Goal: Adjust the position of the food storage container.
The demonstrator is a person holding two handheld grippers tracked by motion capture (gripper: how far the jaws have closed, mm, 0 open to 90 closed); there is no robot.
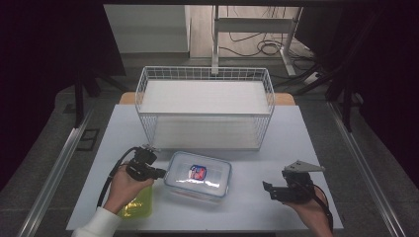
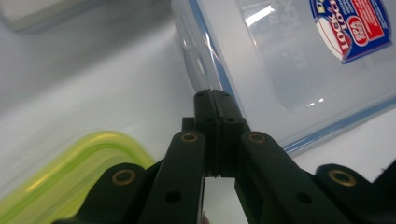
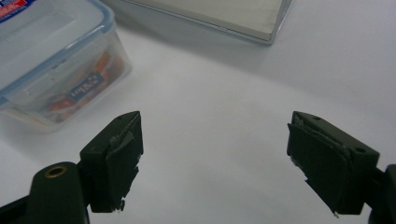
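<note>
A clear lidded plastic box (image 1: 197, 175) with a blue seal and a red-blue sticker lies on the white table, near its front. My left gripper (image 1: 162, 173) is at the box's left end. In the left gripper view its jaws (image 2: 212, 100) are pressed together, tips touching the side latch of the box (image 2: 289, 60); I see nothing between the pads. My right gripper (image 1: 269, 190) rests to the right of the box, apart from it. Its jaws (image 3: 215, 163) stand wide open over bare table, with the box (image 3: 46, 60) at the upper left of that view.
A yellow-green lidded box (image 1: 138, 205) lies under my left hand at the table's front left (image 2: 56, 172). A white wire basket (image 1: 205, 74) on a pale board stands behind the clear box. The table's front edge (image 1: 257, 228) is close to both hands.
</note>
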